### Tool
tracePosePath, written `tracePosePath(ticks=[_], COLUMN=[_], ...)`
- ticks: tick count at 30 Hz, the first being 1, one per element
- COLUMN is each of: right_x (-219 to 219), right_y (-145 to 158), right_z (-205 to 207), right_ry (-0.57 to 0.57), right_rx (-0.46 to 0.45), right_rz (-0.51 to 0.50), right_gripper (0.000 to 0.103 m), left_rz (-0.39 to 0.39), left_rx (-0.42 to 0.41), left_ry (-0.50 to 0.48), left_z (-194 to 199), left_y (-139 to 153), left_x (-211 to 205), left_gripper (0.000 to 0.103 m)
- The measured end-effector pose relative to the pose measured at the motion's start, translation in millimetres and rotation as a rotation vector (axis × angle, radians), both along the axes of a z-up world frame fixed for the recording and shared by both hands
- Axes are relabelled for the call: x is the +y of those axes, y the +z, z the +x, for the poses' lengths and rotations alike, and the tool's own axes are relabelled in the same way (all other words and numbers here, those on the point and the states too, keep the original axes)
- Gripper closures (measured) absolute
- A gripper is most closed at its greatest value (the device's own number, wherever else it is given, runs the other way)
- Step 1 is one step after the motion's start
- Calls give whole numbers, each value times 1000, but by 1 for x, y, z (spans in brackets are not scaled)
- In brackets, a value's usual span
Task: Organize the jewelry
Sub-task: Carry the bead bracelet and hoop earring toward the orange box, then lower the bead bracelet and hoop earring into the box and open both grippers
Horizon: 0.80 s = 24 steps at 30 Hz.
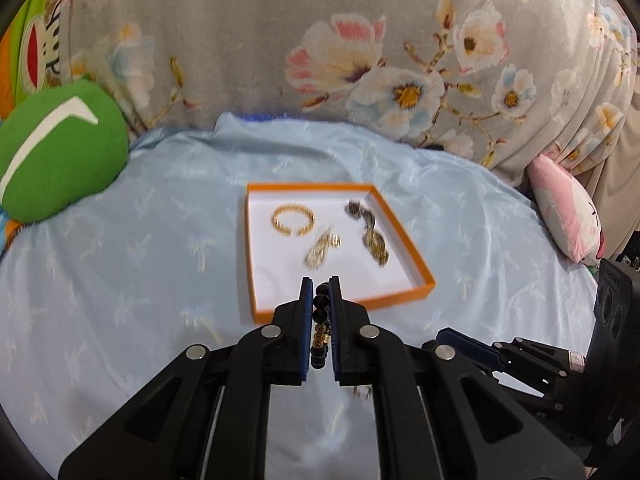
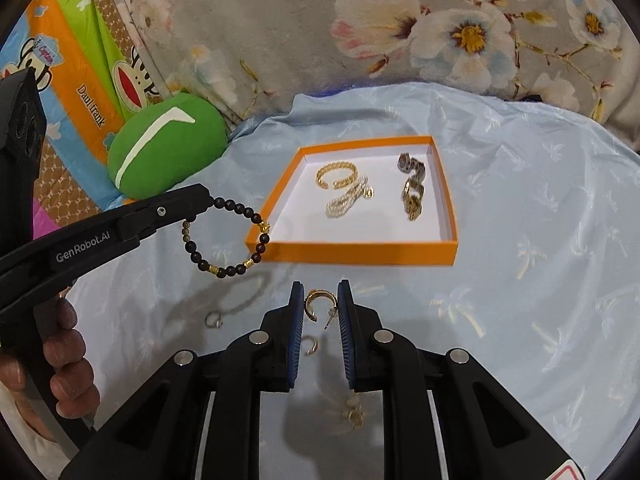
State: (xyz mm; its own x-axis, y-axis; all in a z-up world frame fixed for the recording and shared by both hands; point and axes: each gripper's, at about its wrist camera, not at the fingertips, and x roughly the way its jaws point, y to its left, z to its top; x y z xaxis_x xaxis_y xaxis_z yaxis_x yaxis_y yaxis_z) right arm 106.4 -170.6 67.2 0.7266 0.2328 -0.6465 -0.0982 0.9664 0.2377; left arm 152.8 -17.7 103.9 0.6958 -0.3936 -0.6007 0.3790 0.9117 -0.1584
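Dark beaded bracelet (image 2: 226, 239) is clamped between the left gripper (image 1: 321, 286) fingers and hangs in a loop above the pale blue bedsheet (image 2: 520, 280), near the orange tray (image 2: 360, 252). Gold hoop earring (image 2: 318, 305) is pinched between the right gripper (image 2: 320, 296) fingers. Gold bangle (image 2: 336, 174), pearl piece (image 2: 346, 200) and dark chain (image 2: 412, 184) are seen lying inside the tray. Small rings (image 2: 213, 319) are left on the sheet.

Small piece (image 2: 353, 414) behind right tongs (image 2: 321, 306) — blurred, unidentifiable.
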Motion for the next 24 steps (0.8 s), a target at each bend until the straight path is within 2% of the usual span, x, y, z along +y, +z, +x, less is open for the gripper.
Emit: tracePosePath(ticks=[3, 7, 11, 16, 24], right_x=[-10, -24, -26, -25, -26], right_y=[10, 8, -2, -21, -45], right_z=[25, 61, 88, 110, 123], right_ry=[-16, -40, -47, -51, -53], right_rx=[-20, -9, 9, 44, 87], right_rz=[9, 38, 31, 29, 36], right_gripper=[87, 87, 87, 87, 86], left_rz=[7, 1, -11, 10, 17], left_rx=[-36, -33, 1, 47, 86], left_ry=[6, 21, 39, 50, 60], left_z=[18, 48, 74, 97, 108], left_y=[10, 6, -9, -37, -63], left_x=[-10, -19, -24, -32, -30], left_gripper=[96, 96, 96, 96, 95])
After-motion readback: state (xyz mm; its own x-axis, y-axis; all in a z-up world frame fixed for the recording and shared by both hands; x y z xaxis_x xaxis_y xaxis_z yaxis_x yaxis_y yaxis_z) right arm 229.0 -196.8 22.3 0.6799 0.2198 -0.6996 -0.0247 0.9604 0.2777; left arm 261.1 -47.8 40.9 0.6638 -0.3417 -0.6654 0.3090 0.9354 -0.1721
